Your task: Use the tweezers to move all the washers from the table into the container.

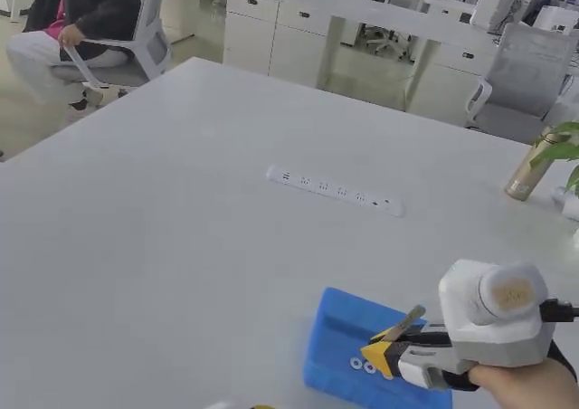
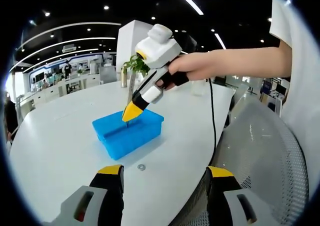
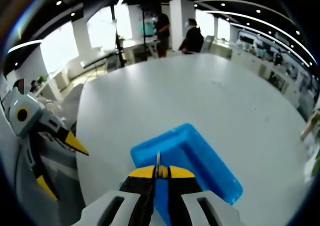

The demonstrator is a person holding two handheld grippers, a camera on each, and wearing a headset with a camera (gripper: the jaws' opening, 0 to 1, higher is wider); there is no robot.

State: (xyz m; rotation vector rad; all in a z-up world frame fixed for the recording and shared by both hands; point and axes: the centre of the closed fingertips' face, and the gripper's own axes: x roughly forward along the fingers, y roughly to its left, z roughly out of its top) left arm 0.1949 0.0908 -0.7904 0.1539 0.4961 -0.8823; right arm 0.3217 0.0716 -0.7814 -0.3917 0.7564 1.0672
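A blue container [image 1: 336, 347] stands near the table's front edge, with a few washers [image 1: 363, 365] lying inside it. My right gripper [image 1: 378, 352] is shut on the tweezers [image 1: 405, 321] and points down over the container. In the left gripper view, the right gripper [image 2: 131, 113] holds its tip inside the blue container [image 2: 129, 131]. The tweezers' thin tip [image 3: 158, 160] sticks out between the shut yellow jaws above the container [image 3: 200, 161]. One washer [image 2: 141, 167] lies on the white table in front of my left gripper [image 2: 165, 178], which is open and holds nothing. The left gripper [image 3: 60, 161] also appears beside the table.
A white power strip [image 1: 335, 190] lies across the middle of the table [image 1: 181, 201]. A gold bottle [image 1: 529, 166] and a green plant [image 1: 563, 148] stand at the far right. A person sits on a chair [image 1: 136, 38] beyond the far left corner.
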